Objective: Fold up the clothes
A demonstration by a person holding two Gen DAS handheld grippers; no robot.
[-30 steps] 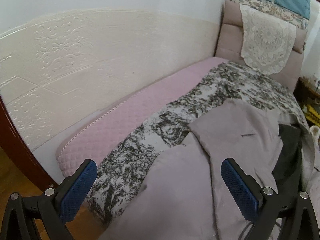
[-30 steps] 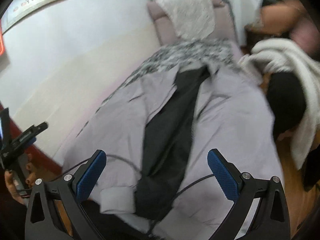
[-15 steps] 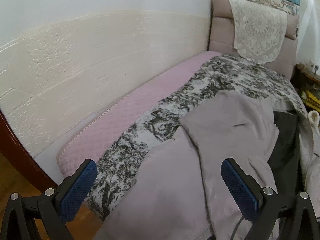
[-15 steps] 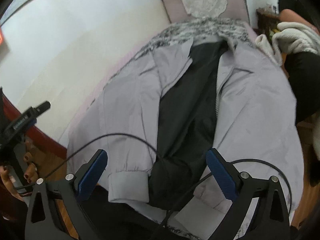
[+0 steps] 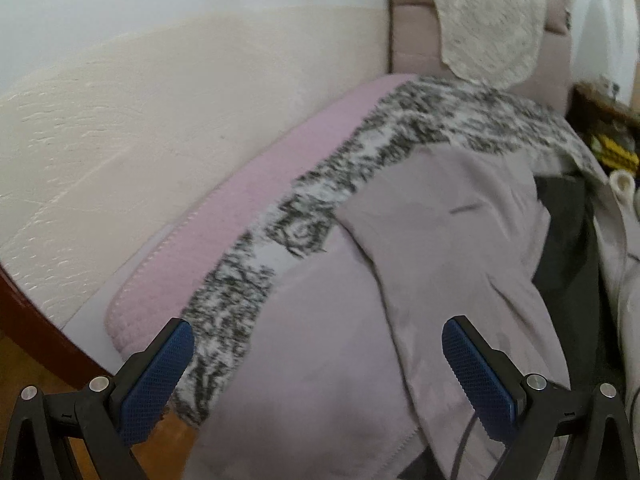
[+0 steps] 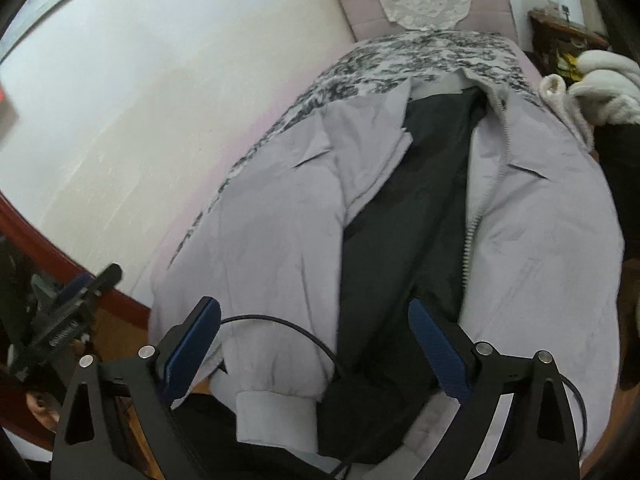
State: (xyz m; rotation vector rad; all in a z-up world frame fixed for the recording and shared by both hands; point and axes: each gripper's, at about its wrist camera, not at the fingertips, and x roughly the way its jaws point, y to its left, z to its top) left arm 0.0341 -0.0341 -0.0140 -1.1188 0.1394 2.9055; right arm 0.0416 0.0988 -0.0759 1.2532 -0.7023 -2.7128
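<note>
A pale lilac-grey jacket (image 6: 280,216) lies open on the bed, its black lining (image 6: 404,216) and zip (image 6: 472,224) showing down the middle. A ribbed cuff (image 6: 276,420) hangs at the near edge. My right gripper (image 6: 316,356) hovers open above the jacket's lower hem, holding nothing. In the left wrist view the same jacket (image 5: 432,240) fills the lower right, and my left gripper (image 5: 316,368) stands open over its sleeve side, empty. The left gripper body (image 6: 68,312) shows at the far left of the right wrist view.
The bed carries a black-and-white patterned cover (image 5: 288,220) over a pink quilted mattress (image 5: 224,224), against a cream embossed wall panel (image 5: 140,120). A padded headboard with a lace cloth (image 5: 488,28) stands behind. White fluffy clothes (image 6: 592,80) lie at right. A black cable (image 6: 288,324) crosses the jacket.
Both grippers have moved in closer over the bed; the jacket looks larger in each view. The right wrist view has tilted down onto the jacket. Both stay open.
</note>
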